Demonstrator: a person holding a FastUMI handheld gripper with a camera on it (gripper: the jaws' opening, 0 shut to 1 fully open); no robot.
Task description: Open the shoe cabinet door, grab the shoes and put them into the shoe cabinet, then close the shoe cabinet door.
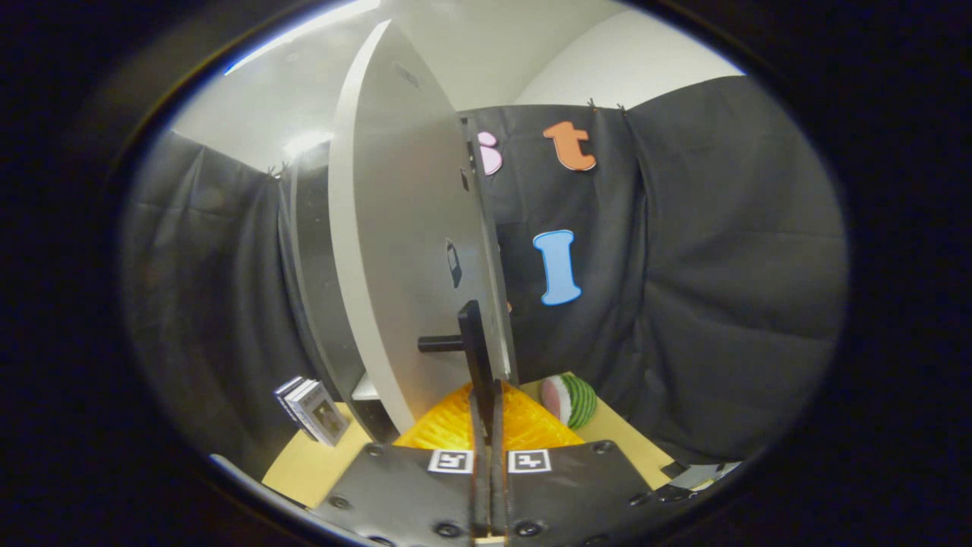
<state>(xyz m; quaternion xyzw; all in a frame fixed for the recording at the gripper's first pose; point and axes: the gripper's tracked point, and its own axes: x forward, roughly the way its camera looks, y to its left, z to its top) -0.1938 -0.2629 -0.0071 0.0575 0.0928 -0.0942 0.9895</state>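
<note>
The white shoe cabinet door [402, 251] stands swung out, seen nearly edge-on just ahead of me. Its black bar handle [469, 334] sticks out from the door's face on a short stem. My gripper [486, 391] is shut on the lower end of that handle, with the two fingers pressed close together around the bar. Left of the door is the dark opening of the cabinet [311, 266], with a white shelf edge [364, 391] low inside it.
A ribbed yellow object [448, 429] lies on the wooden tabletop [304, 471] right under the door's lower corner. A watermelon-slice toy [571, 399] sits just right of it. Some upright books [311, 410] lean by the cabinet's left side.
</note>
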